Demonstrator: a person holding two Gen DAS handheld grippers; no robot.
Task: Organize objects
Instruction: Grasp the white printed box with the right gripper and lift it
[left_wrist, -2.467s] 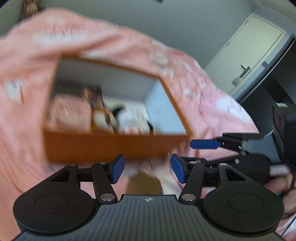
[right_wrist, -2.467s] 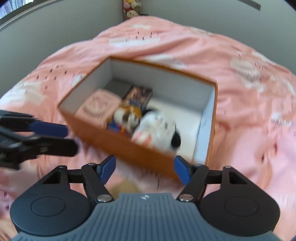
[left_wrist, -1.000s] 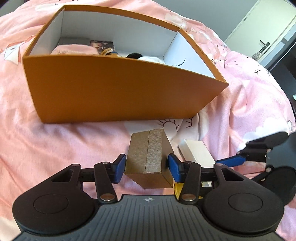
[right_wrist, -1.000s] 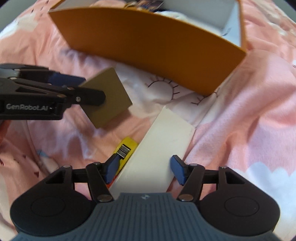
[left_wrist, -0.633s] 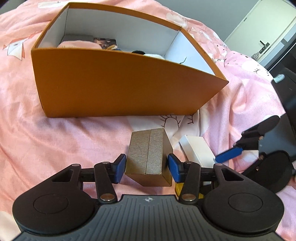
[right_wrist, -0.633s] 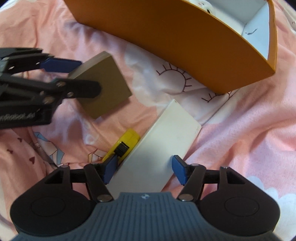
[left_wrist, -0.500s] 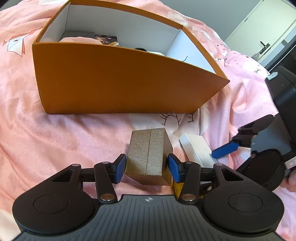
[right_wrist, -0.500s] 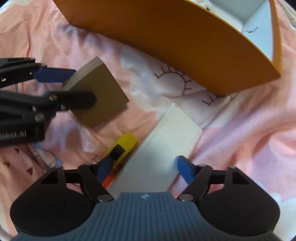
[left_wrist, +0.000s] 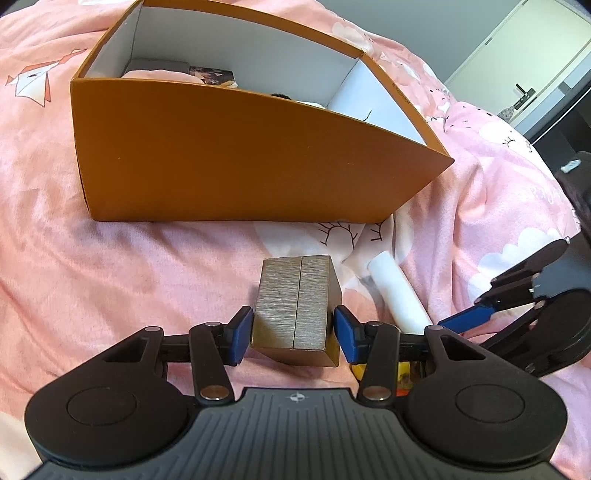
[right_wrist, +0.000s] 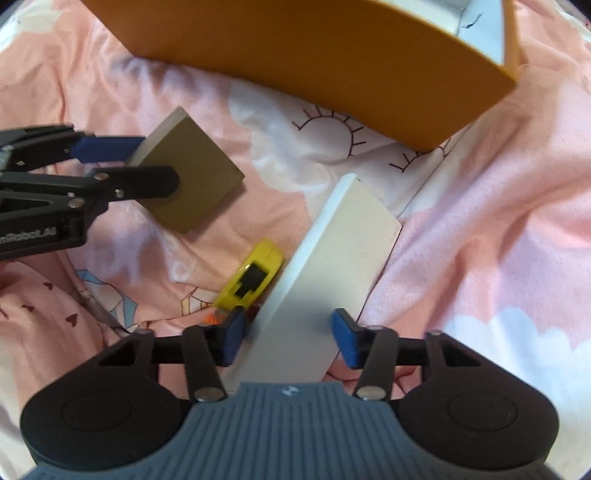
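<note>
A small gold box (left_wrist: 295, 306) sits between the blue pads of my left gripper (left_wrist: 293, 334), which is shut on it just above the pink bedspread. To its right lies a flat white box (right_wrist: 332, 258), tilted with one long edge raised. My right gripper (right_wrist: 288, 341) points straight down over it; its jaws are closing and both pads touch the white box's near end. A yellow tape measure (right_wrist: 251, 277) lies against the white box's left side. The orange storage box (left_wrist: 240, 158) stands open behind them, with several items inside.
The pink bedspread (left_wrist: 110, 277) is soft and wrinkled. A pink item, a book and part of a plush show over the orange box's rim (right_wrist: 332, 48). A door (left_wrist: 517, 55) and dark furniture stand at the far right.
Both grippers came down from over the orange box to the items in front of it. The right jaws widened, then closed in on the white box, which tipped up. The left stayed still with the gold box.
</note>
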